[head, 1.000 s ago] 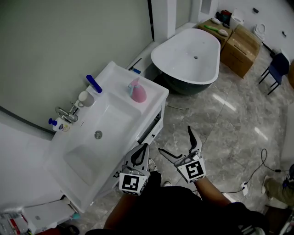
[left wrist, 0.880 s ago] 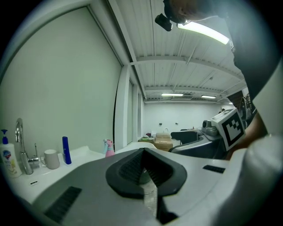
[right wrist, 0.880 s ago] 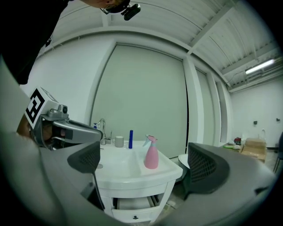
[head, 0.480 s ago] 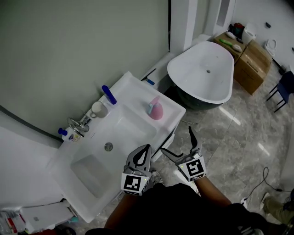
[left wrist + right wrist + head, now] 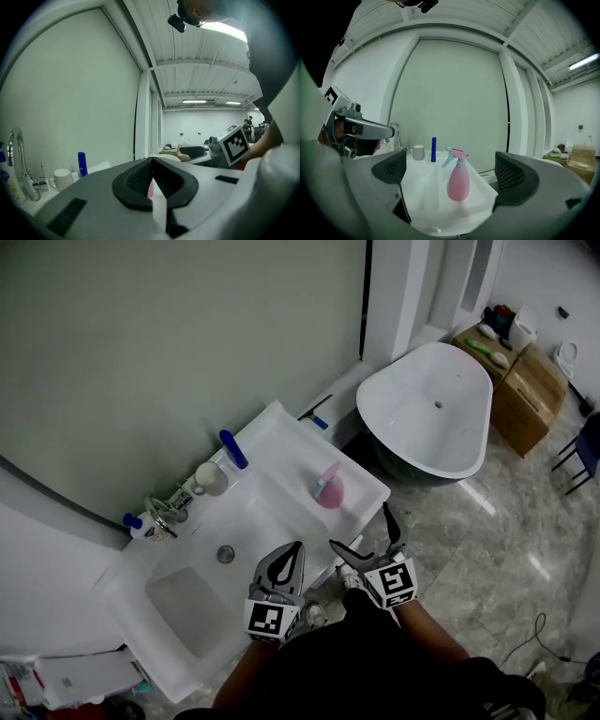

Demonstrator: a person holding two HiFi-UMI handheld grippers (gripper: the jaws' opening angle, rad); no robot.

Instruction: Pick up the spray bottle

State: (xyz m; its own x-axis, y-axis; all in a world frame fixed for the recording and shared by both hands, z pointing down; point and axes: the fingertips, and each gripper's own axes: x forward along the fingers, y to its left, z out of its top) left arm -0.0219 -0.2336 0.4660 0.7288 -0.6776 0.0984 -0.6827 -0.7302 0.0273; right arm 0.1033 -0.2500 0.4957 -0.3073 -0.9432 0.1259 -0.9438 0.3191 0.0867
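Note:
A pink spray bottle (image 5: 329,489) with a blue trigger stands upright on the right end of the white sink counter (image 5: 281,432). In the right gripper view the spray bottle (image 5: 458,180) shows ahead between the jaws, well beyond them. My right gripper (image 5: 366,532) is open in front of the counter's near edge, nothing between its fingers. My left gripper (image 5: 288,561) is shut and empty, held over the counter's front edge. In the left gripper view the left gripper (image 5: 152,177) has its pads together, and a sliver of pink shows past them.
A chrome tap (image 5: 165,512), a white mug (image 5: 210,478), an upright blue tube (image 5: 232,449) and a small bottle (image 5: 137,526) line the back of the counter. The sink basin (image 5: 217,554) has a drain. A white bathtub (image 5: 428,409) and cardboard boxes (image 5: 526,390) stand to the right.
The view has shifted so the sink and bottle sit closer to both grippers. The right gripper stays open and the left stays shut.

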